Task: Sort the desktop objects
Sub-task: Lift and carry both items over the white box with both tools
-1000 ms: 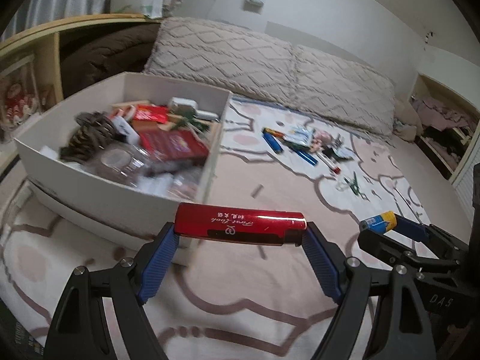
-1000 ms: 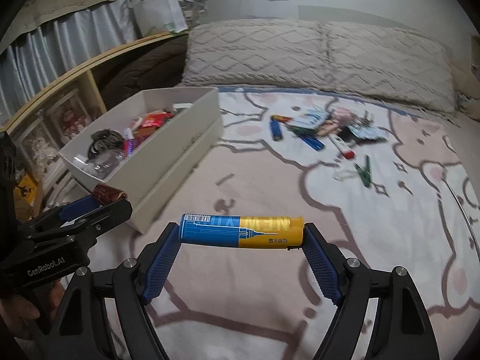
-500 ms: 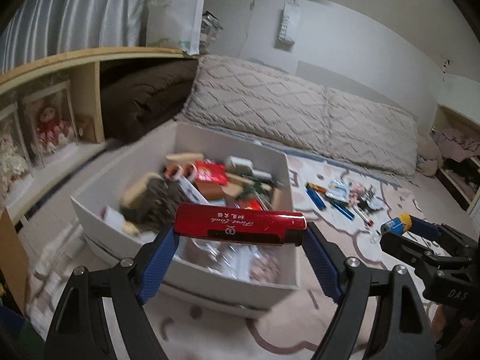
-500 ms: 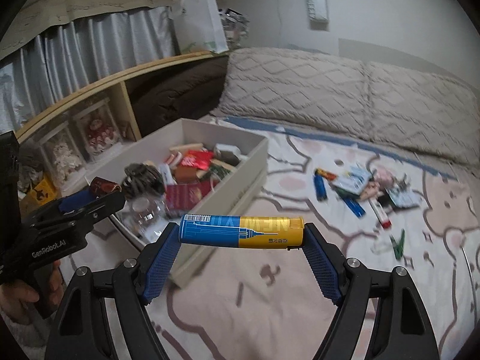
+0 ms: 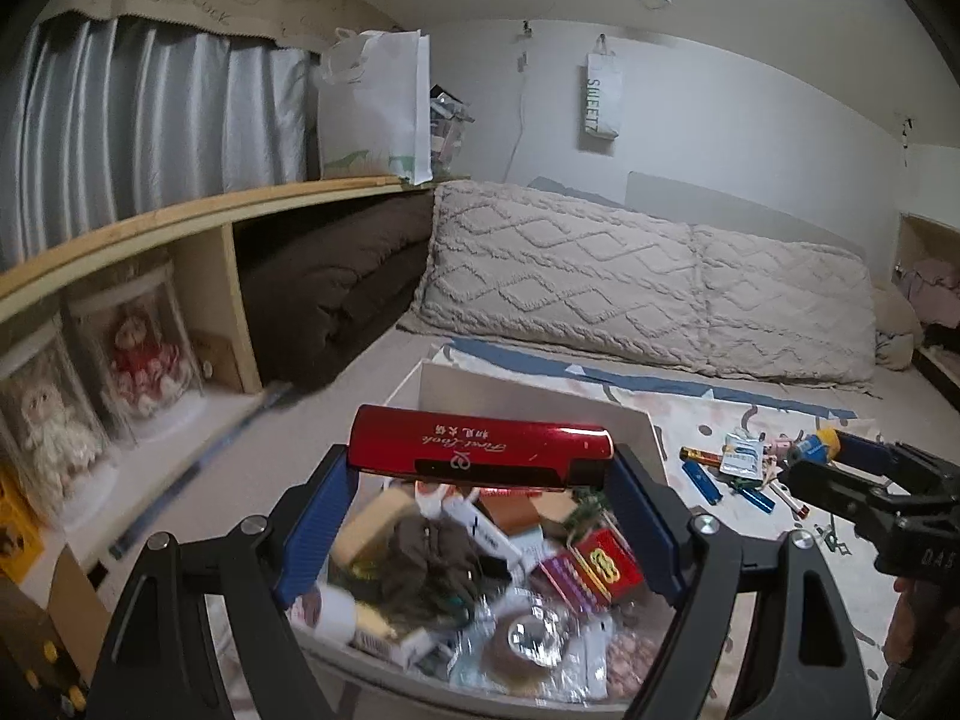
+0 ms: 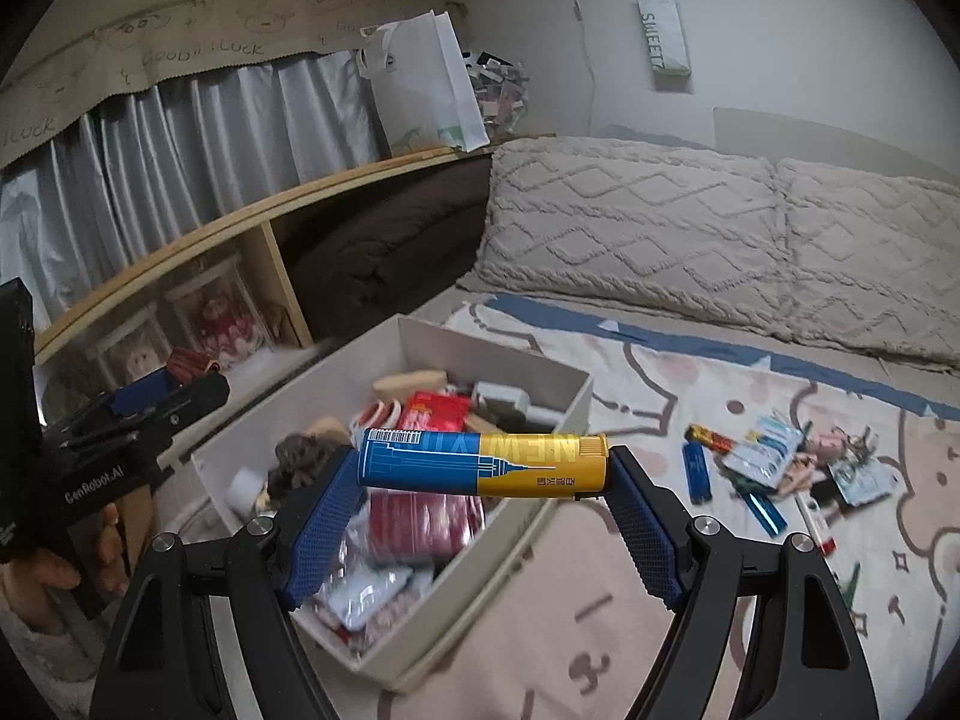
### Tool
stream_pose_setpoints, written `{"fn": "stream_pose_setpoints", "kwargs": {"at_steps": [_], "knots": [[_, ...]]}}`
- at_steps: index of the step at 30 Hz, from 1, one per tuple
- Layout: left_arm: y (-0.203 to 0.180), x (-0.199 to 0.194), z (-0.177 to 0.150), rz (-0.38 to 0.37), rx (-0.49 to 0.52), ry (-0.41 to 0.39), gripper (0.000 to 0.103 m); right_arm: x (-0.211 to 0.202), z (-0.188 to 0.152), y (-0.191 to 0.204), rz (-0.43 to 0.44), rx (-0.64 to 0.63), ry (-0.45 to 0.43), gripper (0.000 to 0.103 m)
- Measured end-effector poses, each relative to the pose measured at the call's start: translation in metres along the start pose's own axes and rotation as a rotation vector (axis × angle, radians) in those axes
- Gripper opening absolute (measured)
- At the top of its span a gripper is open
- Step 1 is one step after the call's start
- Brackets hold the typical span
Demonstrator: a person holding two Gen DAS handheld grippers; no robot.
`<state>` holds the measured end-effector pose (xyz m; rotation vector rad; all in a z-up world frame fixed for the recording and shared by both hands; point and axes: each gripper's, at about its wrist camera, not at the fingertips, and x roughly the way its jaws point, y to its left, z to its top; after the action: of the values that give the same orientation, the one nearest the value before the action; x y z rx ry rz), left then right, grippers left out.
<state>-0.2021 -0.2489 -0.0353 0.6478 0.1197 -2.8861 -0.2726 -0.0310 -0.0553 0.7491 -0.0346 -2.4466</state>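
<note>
We hold a lighter in each hand, and the coming move turns on how each one sits over the white box (image 6: 540, 414). In the left view the left gripper (image 5: 480, 468) has its jaws set wide and pressed on the two ends of the red lighter (image 5: 480, 449), whose long axis runs straight across from nine to three o'clock. The box interior, crowded with small packets, a brown hair clip (image 5: 429, 558) and a roll of tape (image 5: 528, 636), lies directly under and ahead of those jaws at six to twelve o'clock, so we judge this lighter needs only to be let go to land inside. In the right view the right gripper (image 6: 483, 468) clamps the blue-and-yellow lighter (image 6: 483, 463) end to end, again crosswise and tilted slightly down to the right. Here the box sits below and off toward ten o'clock, with its near corner at about six o'clock, so part of this lighter hangs over the blanket (image 6: 690, 600) on the bed rather than over the box. The left hand is the nearer one; we reckon the right must shift toward nine o'clock first. The loose pile of things to sort (image 6: 774, 468) lies well apart at three o'clock.
</note>
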Motion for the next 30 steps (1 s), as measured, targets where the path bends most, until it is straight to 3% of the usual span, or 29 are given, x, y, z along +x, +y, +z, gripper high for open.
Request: {"fn": "stream_pose_setpoints", "kwargs": {"at_steps": [15,22,30], "knots": [[0.0,0.066,0.029,-0.042,0.002,0.087,0.083,0.073,0.028,0.016,0.027,-0.052,0.069,0.082],[0.006,0.101,0.039,-0.023,-0.023,0.181,0.083,0.096,0.031,0.02,0.054,-0.046,0.119,0.082],[0.027,0.138,0.04,-0.03,-0.132,0.307,0.083,0.13,0.029,0.03,0.073,-0.146,0.204,0.082]]}}
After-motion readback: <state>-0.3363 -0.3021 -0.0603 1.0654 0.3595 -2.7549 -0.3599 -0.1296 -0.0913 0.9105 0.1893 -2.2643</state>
